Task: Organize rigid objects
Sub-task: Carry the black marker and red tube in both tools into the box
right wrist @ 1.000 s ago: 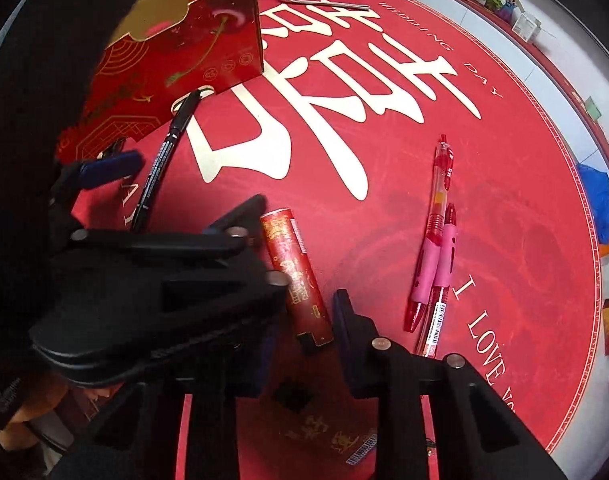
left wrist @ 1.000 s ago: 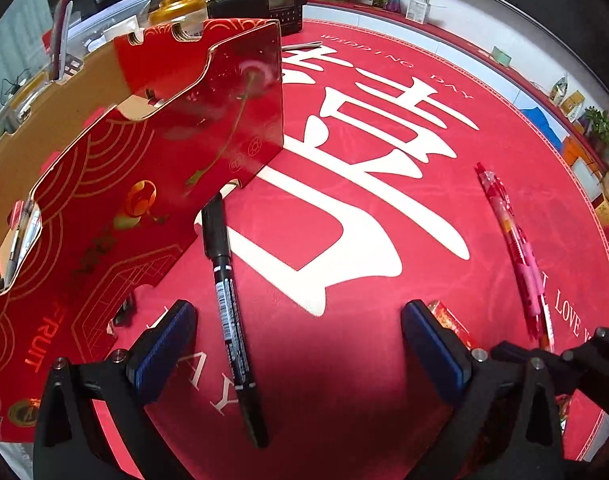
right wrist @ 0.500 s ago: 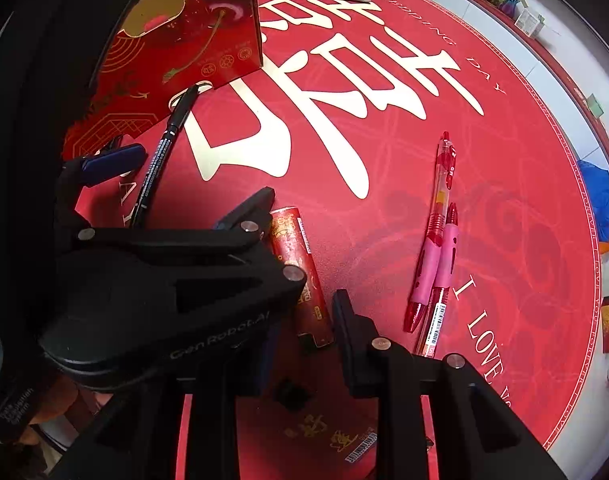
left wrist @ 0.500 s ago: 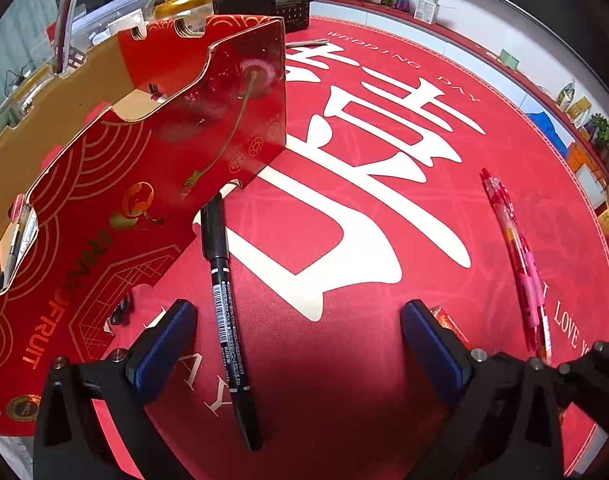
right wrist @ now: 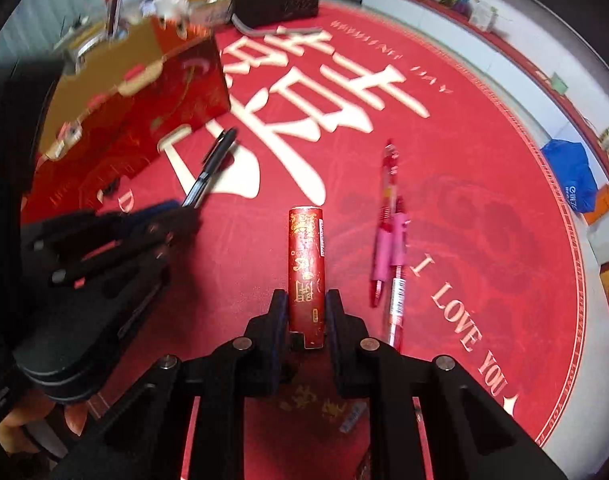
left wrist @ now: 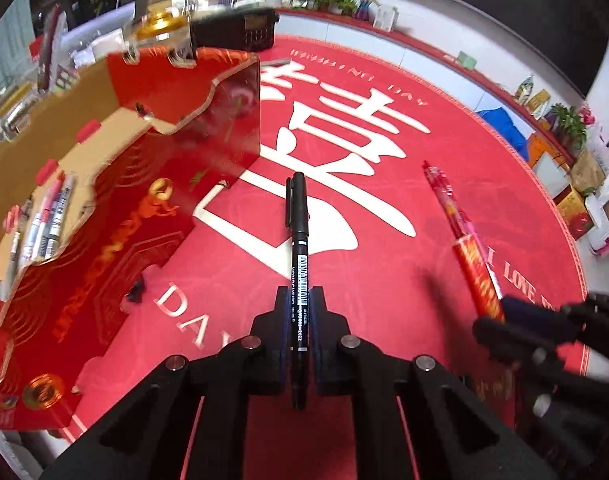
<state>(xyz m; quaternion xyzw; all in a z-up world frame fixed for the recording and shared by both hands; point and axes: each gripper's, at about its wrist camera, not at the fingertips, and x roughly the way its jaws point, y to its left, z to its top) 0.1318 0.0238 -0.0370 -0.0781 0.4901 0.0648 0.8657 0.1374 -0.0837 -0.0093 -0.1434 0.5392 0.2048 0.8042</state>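
Note:
My left gripper [left wrist: 295, 304] is shut on a black marker [left wrist: 297, 240] and holds it above the red mat, tip pointing away. My right gripper [right wrist: 304, 308] is shut on a red cylinder with gold print [right wrist: 306, 264], lifted off the mat. The cylinder also shows in the left wrist view [left wrist: 478, 276], and the marker in the right wrist view [right wrist: 210, 168]. An open red and gold cardboard box [left wrist: 116, 208] stands at the left with several pens [left wrist: 44, 224] inside. Two pink and red pens [right wrist: 390, 236] lie on the mat to the right.
The round red mat [left wrist: 384, 208] with white characters covers the table. A black radio [left wrist: 240, 32] and gold-lidded jars [left wrist: 156, 28] stand behind the box. A grey tool [right wrist: 260, 32] lies near the radio. Boxes and plants line the wall at right.
Both grippers have shut: the left on the black marker, the right on the red cylinder. Both objects have been lifted off the mat and now point straight ahead between the fingers.

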